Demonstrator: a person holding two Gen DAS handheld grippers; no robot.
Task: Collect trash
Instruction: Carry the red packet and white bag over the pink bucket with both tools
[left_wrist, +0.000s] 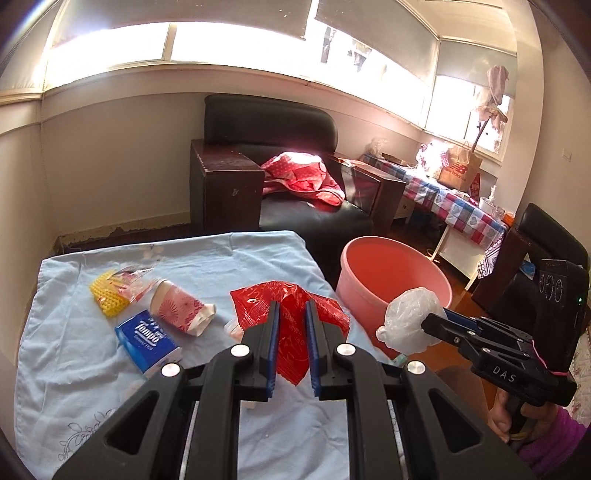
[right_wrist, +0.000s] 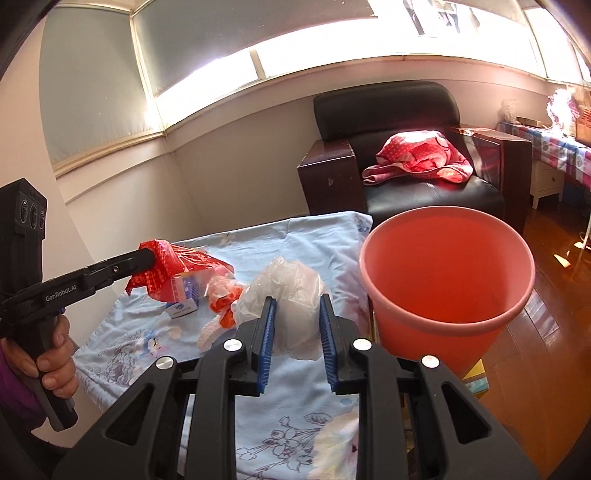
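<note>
While the left wrist view looks down over the table w/ its light blue cloth (left_wrist: 229, 258), the left gripper (left_wrist: 291, 343) is clamped on a red plastic bag (left_wrist: 291, 317), which hangs betw. the blue pads above the cloth, just left of the pink bucket (left_wrist: 391, 277). Farther left of the bucket on the cloth lie a pink paper cup (left_wrist: 181, 308) on its side, a blue tissue pack (left_wrist: 147, 338) touching it, and a yellow mesh piece (left_wrist: 109, 297) w/ a clear wrapper beside it. Right gripper (left_wrist: 424, 321), held by a hand (left_wrist: 498, 417) at lower right, grips a crumpled white plastic bag (left_wrist: 410, 325) just in front of the bucket's near rim. Behind the bucket: black armchair (left_wrist: 280, 147) w/ a red cloth on its seat. In the right wrist view, the right gripper (right_wrist: 297, 332) has the white plastic bag (right_wrist: 288, 291) pinched betw. its pads, over the cloth's edge and just left of the bucket (right_wrist: 447, 273), whose inside looks bare as far as visible. Left of the bucket, the left gripper (right_wrist: 147, 258) holds the red plastic bag (right_wrist: 173, 269) above the table; a hand (right_wrist: 51, 354) wraps its handle. Small orange-white scraps (right_wrist: 221, 306) lie on the cloth betw. both bags.
</note>
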